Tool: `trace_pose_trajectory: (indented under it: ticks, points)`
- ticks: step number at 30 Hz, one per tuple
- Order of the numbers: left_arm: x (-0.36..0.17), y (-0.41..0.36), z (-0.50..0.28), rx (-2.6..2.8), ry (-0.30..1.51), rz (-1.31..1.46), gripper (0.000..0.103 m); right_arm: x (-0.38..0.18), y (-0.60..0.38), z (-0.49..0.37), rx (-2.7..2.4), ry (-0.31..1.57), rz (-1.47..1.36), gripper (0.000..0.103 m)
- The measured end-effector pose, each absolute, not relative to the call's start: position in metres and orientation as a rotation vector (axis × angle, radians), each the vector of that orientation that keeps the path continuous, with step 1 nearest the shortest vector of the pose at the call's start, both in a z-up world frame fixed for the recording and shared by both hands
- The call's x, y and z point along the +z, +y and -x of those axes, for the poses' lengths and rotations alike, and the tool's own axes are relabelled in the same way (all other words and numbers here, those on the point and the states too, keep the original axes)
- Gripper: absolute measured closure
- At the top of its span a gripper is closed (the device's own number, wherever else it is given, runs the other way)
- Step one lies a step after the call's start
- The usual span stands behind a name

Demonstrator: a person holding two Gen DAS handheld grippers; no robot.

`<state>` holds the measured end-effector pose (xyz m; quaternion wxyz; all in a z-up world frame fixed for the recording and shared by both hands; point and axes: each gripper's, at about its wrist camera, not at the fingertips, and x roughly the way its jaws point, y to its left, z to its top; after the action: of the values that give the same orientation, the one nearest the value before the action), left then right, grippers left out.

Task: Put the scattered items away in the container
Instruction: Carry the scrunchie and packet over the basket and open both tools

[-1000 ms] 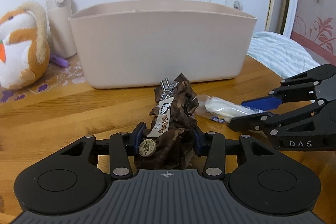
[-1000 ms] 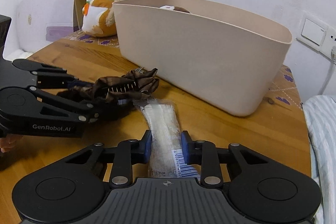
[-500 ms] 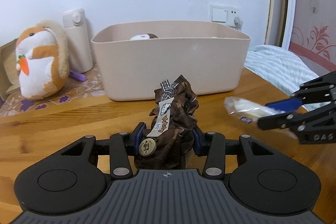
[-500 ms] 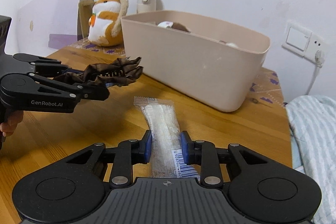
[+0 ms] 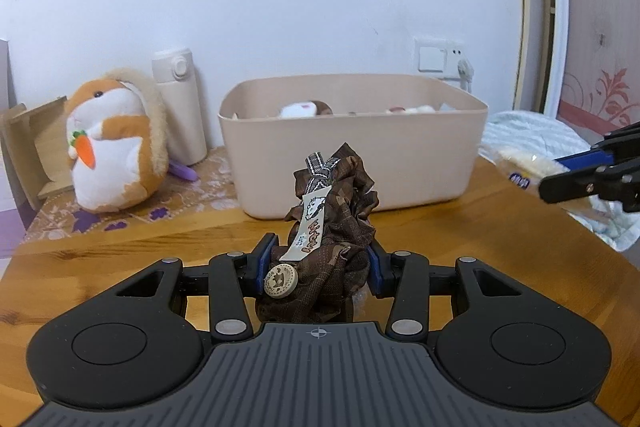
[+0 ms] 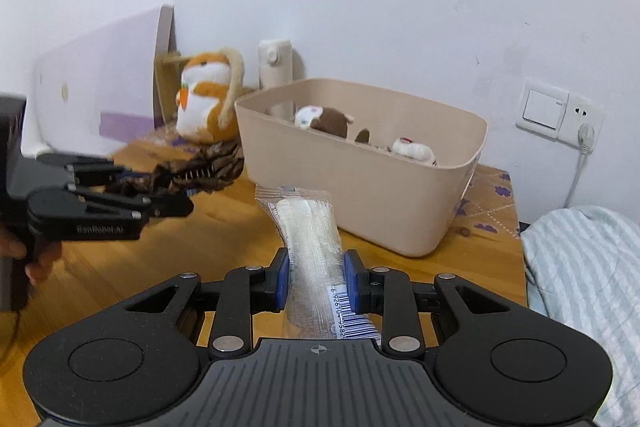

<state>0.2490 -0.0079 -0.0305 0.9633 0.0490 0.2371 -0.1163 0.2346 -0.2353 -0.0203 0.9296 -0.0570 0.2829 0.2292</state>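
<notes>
My left gripper (image 5: pixel 318 261) is shut on a brown fabric hair clip (image 5: pixel 328 227) with a paper tag and a wooden button, held above the wooden table. It also shows in the right wrist view (image 6: pixel 208 173), where the left gripper (image 6: pixel 168 195) is at the left. My right gripper (image 6: pixel 314 281) is shut on a clear plastic packet (image 6: pixel 310 239) with a barcode, held in the air. The packet (image 5: pixel 528 167) also shows at the right of the left wrist view. The beige container (image 5: pixel 400 151) (image 6: pixel 400 203) stands ahead of both, holding small plush toys.
An orange-and-white plush hamster (image 5: pixel 112 143) and a beige thermos (image 5: pixel 180 107) stand left of the container on a patterned mat. A striped blanket (image 6: pixel 584 267) lies past the table's right edge. A wall socket (image 6: pixel 560 113) is behind.
Both grippers have risen and pulled back from the container with their items; the packet has left the table, and the container's inside now shows.
</notes>
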Motion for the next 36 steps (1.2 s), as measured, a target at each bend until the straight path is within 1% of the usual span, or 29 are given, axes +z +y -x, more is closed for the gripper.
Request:
trace_pose_trajectory:
  ticks: [11, 24, 29, 36]
  points:
    - [0.011, -0.011, -0.262, -0.227, 0.379, -0.083, 0.058, 0.017, -0.239, -0.256, 0.443, 0.503, 0.063, 0.077]
    - [0.046, -0.03, -0.307, -0.18, 0.297, -0.067, 0.058, 0.038, -0.237, -0.299, 0.444, 0.478, -0.049, 0.077]
    - [0.054, -0.037, -0.331, -0.169, 0.293, -0.069, 0.058, 0.038, -0.241, -0.326, 0.417, 0.49, -0.103, 0.077]
    - [0.053, -0.048, -0.371, -0.164, 0.327, -0.058, 0.058, 0.022, -0.246, -0.366, 0.357, 0.537, -0.169, 0.077]
